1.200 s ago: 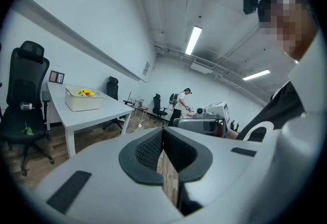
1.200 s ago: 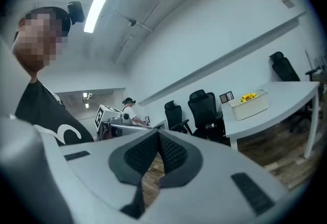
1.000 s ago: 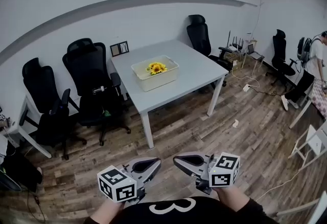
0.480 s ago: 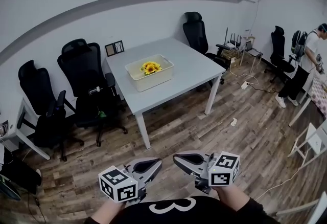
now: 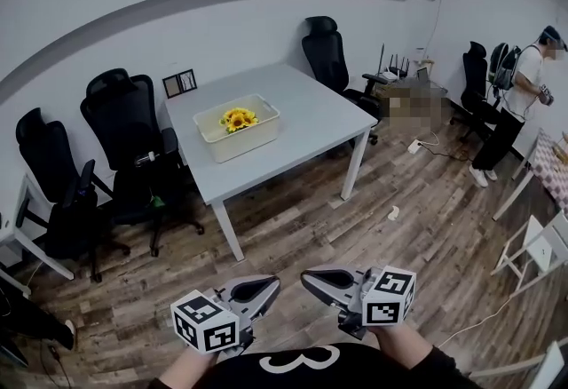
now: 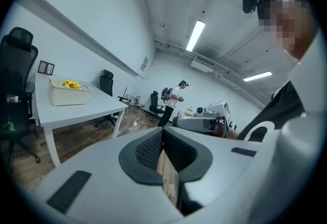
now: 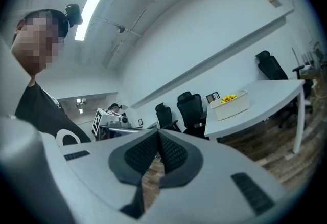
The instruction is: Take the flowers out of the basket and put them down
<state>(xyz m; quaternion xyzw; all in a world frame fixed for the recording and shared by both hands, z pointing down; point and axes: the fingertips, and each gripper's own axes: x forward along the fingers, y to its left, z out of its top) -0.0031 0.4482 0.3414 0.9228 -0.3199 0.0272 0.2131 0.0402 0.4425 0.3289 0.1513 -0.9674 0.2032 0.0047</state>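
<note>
From the head view, a white basket sat on the desk with yellow flowers inside. The left gripper and right gripper were well apart from it.

In the left gripper view, the fingers were pressed together, holding nothing.

In the right gripper view, the fingers were pressed together too, and the flowers lay in the basket on the desk.

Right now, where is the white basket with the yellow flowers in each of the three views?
Head view: the basket sits left of centre in the upper half, on the white table.
Left gripper view: the basket is at the far left, at mid-height.
Right gripper view: the basket is right of centre, at mid-height.
Shared landmark: the small picture frame against the wall behind the basket shows in all three views.
</note>
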